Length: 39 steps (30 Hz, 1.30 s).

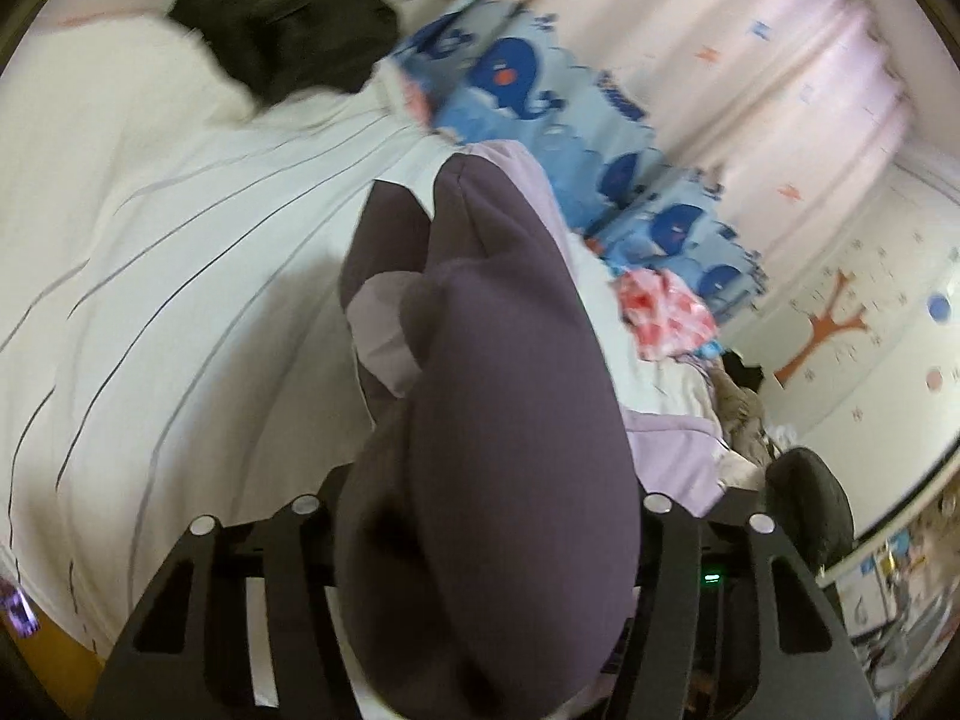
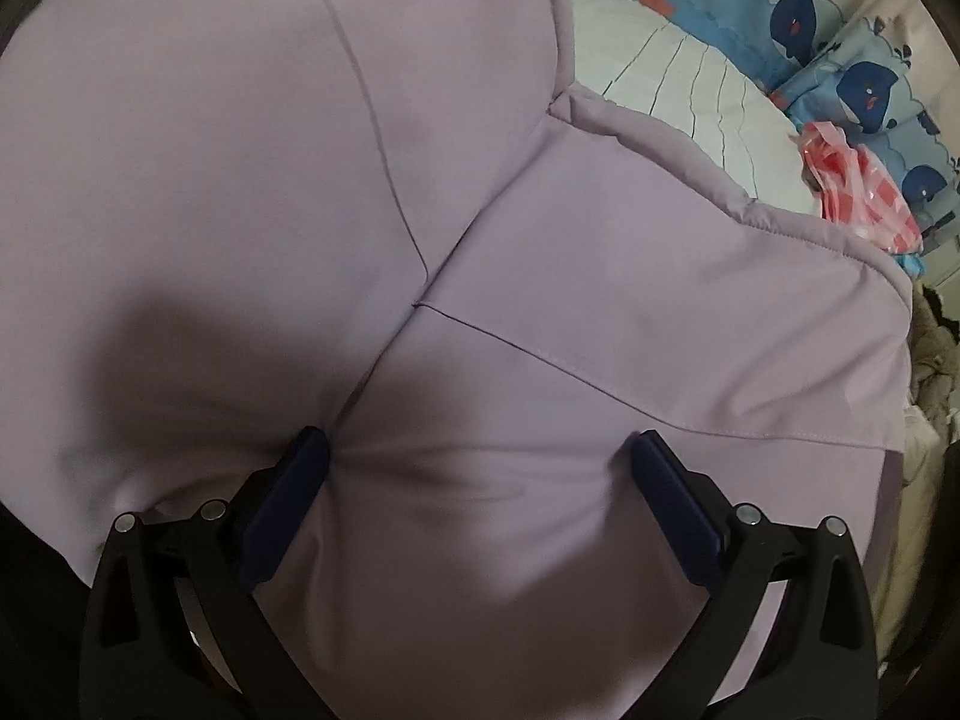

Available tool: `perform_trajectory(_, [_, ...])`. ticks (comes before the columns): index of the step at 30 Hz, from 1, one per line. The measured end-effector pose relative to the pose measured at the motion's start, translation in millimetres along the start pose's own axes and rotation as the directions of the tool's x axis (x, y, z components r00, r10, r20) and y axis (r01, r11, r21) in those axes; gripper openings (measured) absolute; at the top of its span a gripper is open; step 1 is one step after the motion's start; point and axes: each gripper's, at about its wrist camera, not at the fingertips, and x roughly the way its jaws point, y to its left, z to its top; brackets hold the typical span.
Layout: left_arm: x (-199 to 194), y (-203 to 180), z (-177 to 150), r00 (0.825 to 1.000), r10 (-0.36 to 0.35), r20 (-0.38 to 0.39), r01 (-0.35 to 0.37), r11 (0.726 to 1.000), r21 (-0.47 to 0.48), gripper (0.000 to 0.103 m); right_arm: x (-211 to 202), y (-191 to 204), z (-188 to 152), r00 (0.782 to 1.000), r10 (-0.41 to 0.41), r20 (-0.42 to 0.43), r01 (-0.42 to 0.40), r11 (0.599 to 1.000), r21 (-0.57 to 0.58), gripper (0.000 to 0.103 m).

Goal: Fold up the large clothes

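Note:
A lilac padded jacket [image 2: 240, 150] lies spread over the bed and fills most of the right wrist view. My right gripper [image 2: 480, 474] stands open just over it, its blue pads [image 2: 300, 480] wide apart and resting on the fabric near a seam junction. In the left wrist view a thick, shadowed fold of the same jacket [image 1: 492, 420] rises off the striped white sheet [image 1: 150, 240] and runs straight into my left gripper [image 1: 480, 516]. That gripper is shut on the fold, and the cloth hides its fingertips.
Whale-print blue bedding [image 1: 516, 78] lines the far side of the bed under pale curtains [image 1: 750, 60]. A pink-and-red plastic bag [image 2: 858, 192] lies beside it. A black garment [image 1: 288, 36] sits at the far end. A black chair [image 1: 810, 504] and heaped clothes [image 1: 744, 414] stand past the bed's edge.

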Motion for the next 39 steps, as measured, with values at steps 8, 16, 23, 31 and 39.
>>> perform_trajectory(8, [-5.6,-76.5,4.8,0.991,-0.135,-0.014,0.136,0.987,0.083,0.050,-34.0,-23.7,-16.3,0.983,0.163,0.086,-0.168,0.984,0.057,0.097])
perform_trajectory(16, [18.3,-190.4,-18.0,0.960,-0.263,-0.099,0.280,0.926,0.253,0.049,-88.8,-166.6,-95.5,0.723,0.495,0.481,-0.674,0.659,0.333,0.097])
perform_trajectory(23, [99.1,-296.7,-104.6,0.917,-0.255,-0.306,0.374,0.813,0.445,0.049,-125.4,-318.0,-173.8,0.632,0.289,0.719,-0.752,0.453,0.479,0.097])
perform_trajectory(31, [167.6,-348.0,-180.1,0.901,-0.132,-0.412,0.373,0.718,0.587,0.050,-106.4,-338.3,-105.0,0.911,0.219,0.350,-0.393,0.718,0.574,0.097])
perform_trajectory(39, [148.2,-334.6,-173.2,0.882,-0.044,-0.470,0.376,0.666,0.644,0.053,-45.9,-286.3,-96.5,0.957,0.257,0.132,-0.288,0.814,0.505,0.097])
